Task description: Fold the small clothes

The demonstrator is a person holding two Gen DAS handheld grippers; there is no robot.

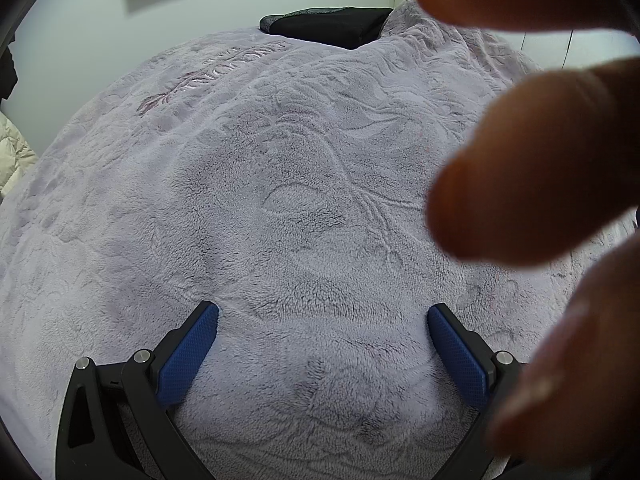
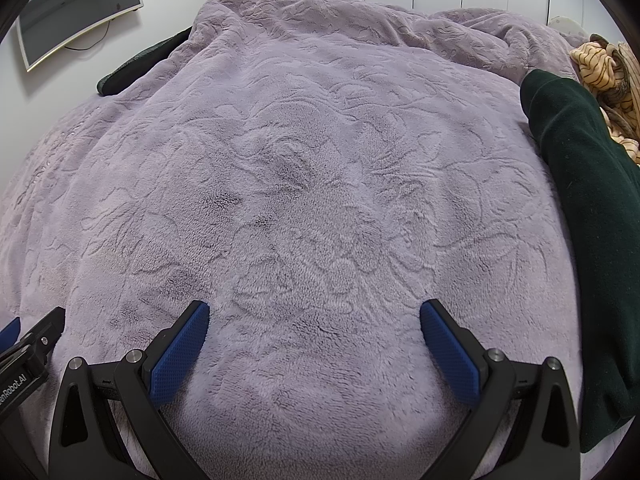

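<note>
Dark green knit garment (image 2: pixel 580 216), far right on the bed: soft, light, limp (judged); best pinched at a near corner or hem edge. A striped orange cloth (image 2: pixel 604 68) lies beyond it. Left gripper (image 1: pixel 323 312) and right gripper (image 2: pixel 315 310) both spread wide, empty. Blurred fingers (image 1: pixel 520 168) cross the left lens. Surface: lilac embossed plush blanket (image 2: pixel 320 160); white walls, wall-mounted screen (image 2: pixel 80 12).

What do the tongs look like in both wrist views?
Both tongs, left and right, have black angular arms with silver pivot bolts and blue textured pads. White lettering ending "enRobot.AI" marks the left one's body. Blurred bare fingers cross the left view.
</note>
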